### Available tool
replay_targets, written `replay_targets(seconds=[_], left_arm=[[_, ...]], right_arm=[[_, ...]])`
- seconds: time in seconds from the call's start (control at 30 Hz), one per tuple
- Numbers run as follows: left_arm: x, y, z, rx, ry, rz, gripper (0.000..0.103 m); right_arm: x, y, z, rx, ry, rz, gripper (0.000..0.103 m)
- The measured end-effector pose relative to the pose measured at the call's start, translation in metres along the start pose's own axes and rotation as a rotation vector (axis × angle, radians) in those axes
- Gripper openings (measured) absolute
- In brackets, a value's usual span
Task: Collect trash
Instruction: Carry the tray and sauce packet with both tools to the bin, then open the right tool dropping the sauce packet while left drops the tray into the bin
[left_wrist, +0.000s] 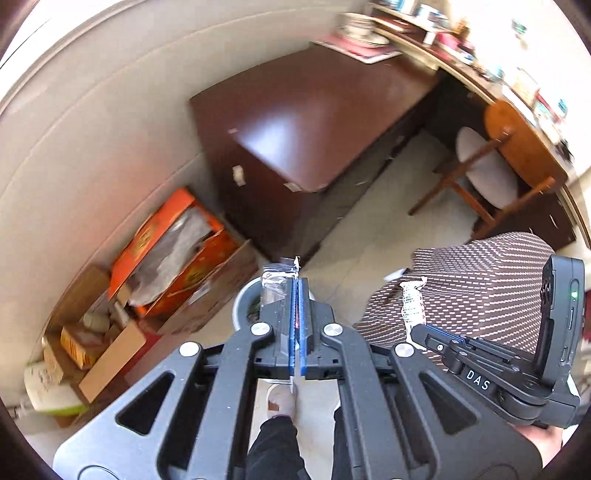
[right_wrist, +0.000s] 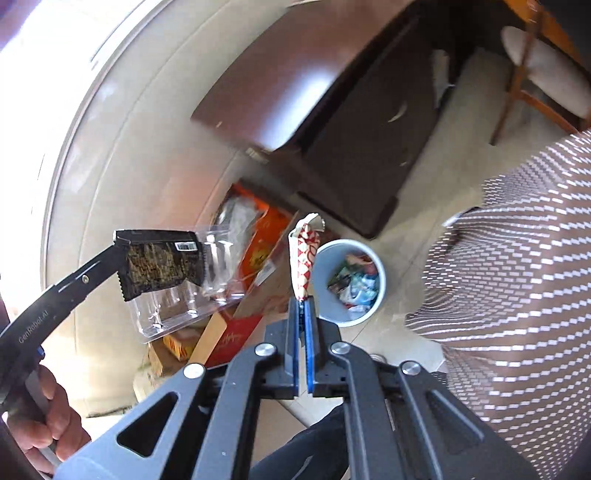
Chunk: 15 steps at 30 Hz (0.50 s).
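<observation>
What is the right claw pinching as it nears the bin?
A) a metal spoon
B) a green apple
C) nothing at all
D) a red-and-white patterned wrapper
D: the right claw is shut on a red-and-white patterned wrapper that sticks up from its blue pads, with the pale bin of trash just beyond.

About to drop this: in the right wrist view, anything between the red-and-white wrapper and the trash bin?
Nothing: only bare floor shows between the red-and-white wrapper and the trash bin in the right wrist view.

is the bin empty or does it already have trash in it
Not empty. In the right wrist view the upright bin shows crumpled wrappers inside, well below its rim.
</observation>
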<state>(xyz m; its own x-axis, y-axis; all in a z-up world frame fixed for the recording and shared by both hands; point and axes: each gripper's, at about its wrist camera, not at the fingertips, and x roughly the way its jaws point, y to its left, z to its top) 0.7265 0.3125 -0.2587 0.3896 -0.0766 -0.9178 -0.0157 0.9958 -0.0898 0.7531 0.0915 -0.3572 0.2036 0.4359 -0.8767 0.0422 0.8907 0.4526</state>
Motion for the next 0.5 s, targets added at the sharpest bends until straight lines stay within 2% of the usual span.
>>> replay_targets(seconds=[0.13,0.27,0.37,0.5], left_arm=[[0.001,0.038,-0.007,-0.045,0.028,0.030,0.001],[0.002,0.065,-0.013,-0.081,0.039,0.037,0.001],[0.001,0.073,-0.014,-0.090,0.029,0.037,0.001],[0.001,0.078,-0.016,-0.101,0.025,0.028,0.001]], right_arm=[[0.025,0.040,-0.003,-0.063,0.041,-0.008,0.003],[0.037,0.061,-0.009,-0.106,0.063,-0.018,0.004],[0.048,0.079,-0.008,-0.132,0.060,-0.018,0.009],[0.045,0.088,-0.004,-0.145,0.043,-0.030,0.021]])
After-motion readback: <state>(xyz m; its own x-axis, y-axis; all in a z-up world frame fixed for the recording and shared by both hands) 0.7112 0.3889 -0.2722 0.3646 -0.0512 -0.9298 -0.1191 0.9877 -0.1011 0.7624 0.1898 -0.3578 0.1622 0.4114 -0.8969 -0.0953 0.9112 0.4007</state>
